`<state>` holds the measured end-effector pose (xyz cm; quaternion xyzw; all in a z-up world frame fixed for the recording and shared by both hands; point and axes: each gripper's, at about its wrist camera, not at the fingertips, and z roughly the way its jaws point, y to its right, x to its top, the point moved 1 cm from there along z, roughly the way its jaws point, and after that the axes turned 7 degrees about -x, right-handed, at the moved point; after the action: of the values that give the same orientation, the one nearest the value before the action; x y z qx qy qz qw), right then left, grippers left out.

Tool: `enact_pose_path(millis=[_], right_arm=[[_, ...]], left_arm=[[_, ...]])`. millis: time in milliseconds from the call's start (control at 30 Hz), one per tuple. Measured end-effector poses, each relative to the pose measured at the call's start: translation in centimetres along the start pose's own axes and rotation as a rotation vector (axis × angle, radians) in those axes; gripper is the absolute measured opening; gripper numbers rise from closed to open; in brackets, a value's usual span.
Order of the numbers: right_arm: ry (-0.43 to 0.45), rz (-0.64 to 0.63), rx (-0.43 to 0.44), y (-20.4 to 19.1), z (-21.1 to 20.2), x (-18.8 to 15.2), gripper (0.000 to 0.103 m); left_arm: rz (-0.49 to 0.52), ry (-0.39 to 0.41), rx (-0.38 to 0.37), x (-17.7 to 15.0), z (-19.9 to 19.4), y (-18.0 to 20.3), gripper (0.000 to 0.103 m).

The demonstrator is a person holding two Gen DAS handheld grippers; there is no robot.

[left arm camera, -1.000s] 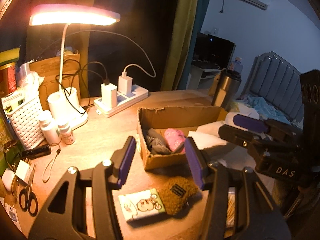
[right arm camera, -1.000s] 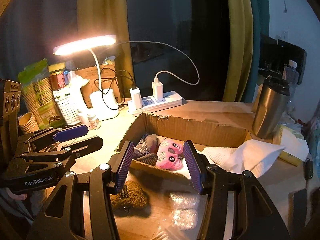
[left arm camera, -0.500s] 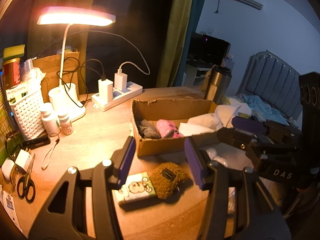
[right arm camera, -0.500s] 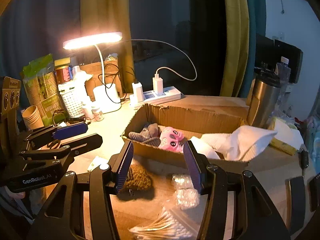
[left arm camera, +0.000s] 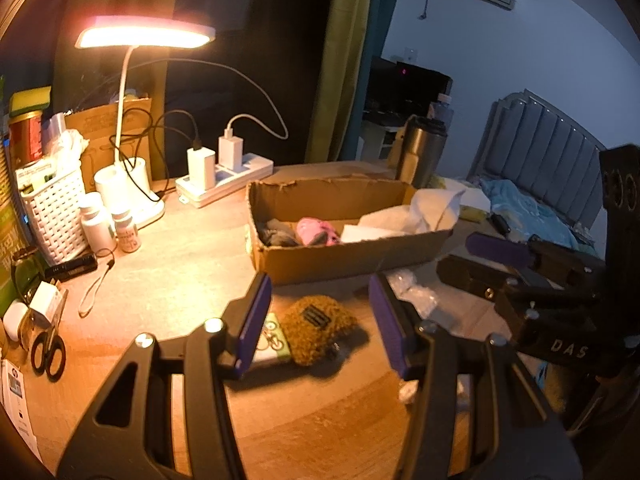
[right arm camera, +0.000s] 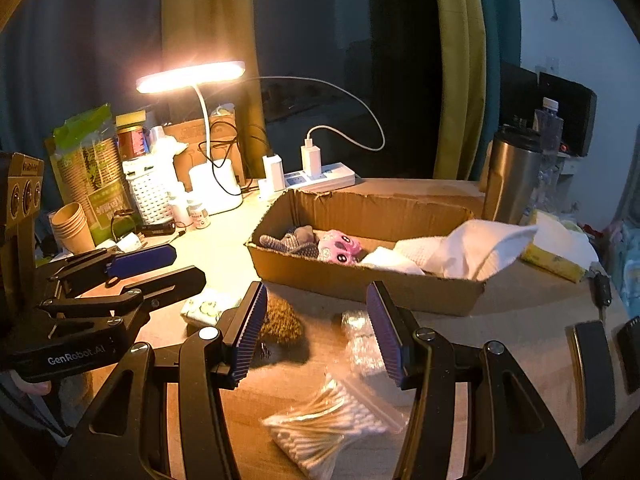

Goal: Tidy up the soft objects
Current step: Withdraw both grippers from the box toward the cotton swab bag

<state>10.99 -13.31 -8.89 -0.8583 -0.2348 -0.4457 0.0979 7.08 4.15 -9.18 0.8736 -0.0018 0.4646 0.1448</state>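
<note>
My left gripper [left arm camera: 318, 320] is released and holds nothing, and my right gripper [right arm camera: 316, 330] is the same, jaws apart over the bench [left arm camera: 180, 264].

I judge the task partly done. In the cardboard box [right arm camera: 360, 284] already lie a grey soft toy [right arm camera: 294, 240], a pink soft toy [right arm camera: 340, 248] and a white cloth [right arm camera: 476, 252] that hangs over the rim at 3 o'clock. Left outside is the brown fuzzy pouch [left arm camera: 318, 330], on the bench just in front of the box's near wall, touching a small printed packet [left arm camera: 272, 340] at its 9 o'clock.

At 6 o'clock from the pouch the bench is free. At 3 o'clock lie clear plastic bags [right arm camera: 362, 340] and a bag of cotton swabs [right arm camera: 324, 428]. The near wall of the box must be cleared when I lift.
</note>
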Motion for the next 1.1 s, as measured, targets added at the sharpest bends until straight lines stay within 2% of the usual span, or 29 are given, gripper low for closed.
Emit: enact_pose_path(millis=[500, 667, 900, 1100], right_arm=[[-0.08, 0.025, -0.019, 0.6, -0.2, -5.9, 0.055], [-0.116, 0.042, -0.017, 0.7, 0.4, -7.5, 0.067], [-0.162, 0.04, -0.023, 0.7, 1.9, -8.9, 0.068], [-0.163, 0.039, -0.014, 0.8, 2.6, -9.0, 0.072]], left_arm=[[-0.001, -0.07, -0.024, -5.0, 1.2, 1.9, 0.053], [0.005, -0.091, -0.027, -6.1, 1.5, 2.3, 0.053], [0.003, -0.117, -0.021, -6.6, 2.4, 2.1, 0.053], [-0.003, -0.138, 0.001, -6.6, 3.2, 1.7, 0.053]])
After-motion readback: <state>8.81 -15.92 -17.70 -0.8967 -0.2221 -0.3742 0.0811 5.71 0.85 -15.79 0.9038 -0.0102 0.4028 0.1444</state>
